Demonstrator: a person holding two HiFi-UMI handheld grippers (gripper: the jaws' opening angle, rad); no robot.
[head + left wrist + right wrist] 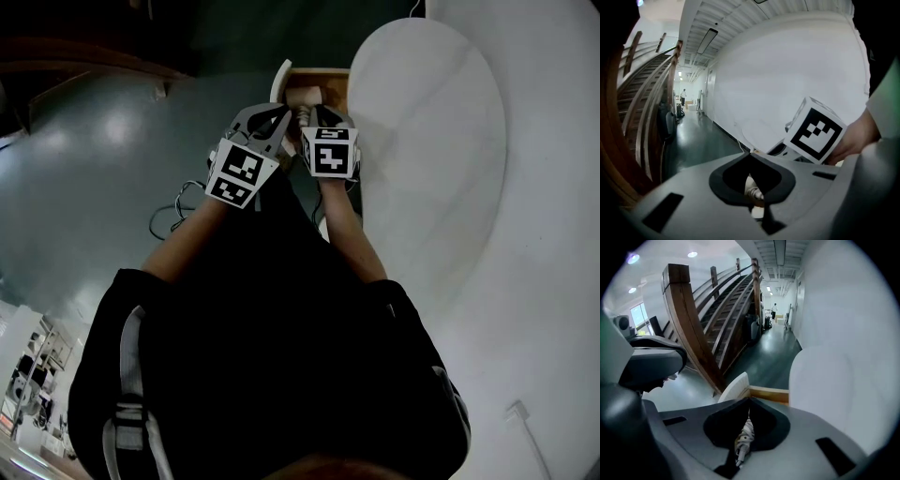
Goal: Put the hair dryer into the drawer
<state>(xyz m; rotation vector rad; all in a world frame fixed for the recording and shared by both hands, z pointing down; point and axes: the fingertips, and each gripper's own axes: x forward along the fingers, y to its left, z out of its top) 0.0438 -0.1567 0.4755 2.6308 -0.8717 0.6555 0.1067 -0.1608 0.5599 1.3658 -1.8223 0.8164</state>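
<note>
- The drawer (pixel 330 75) stands pulled open at 12 o'clock from both grippers. Its wooden inside shows, and its white front (pixel 280 82) is on the left.
- The hair dryer (pixel 307 96) lies inside the drawer as a pale shape. Most of it is hidden behind the gripper tips, so I can't tell which way it faces.
- Its coiled cord (pixel 743 441) shows through the window behind the jaws in the right gripper view. It shows again in the left gripper view (pixel 753 190), lying below the jaws, not between them.
- The left gripper (pixel 279 120) has its jaws pressed together tip to tip, pinching nothing.
- The right gripper (pixel 319 117) is just beside it at 3 o'clock, with its jaws likewise closed on nothing. Its marker cube (pixel 814 136) fills the right of the left gripper view.
- Both grippers hang above the drawer's near end and point down into it.
- The white rounded bench (pixel 431 150) lies at 3 o'clock of the drawer.
- A loose cable (pixel 173 214) curls on the dark floor at 8 o'clock of the left gripper.
- A wooden staircase (pixel 693 324) rises at 10 o'clock beyond the drawer.
</note>
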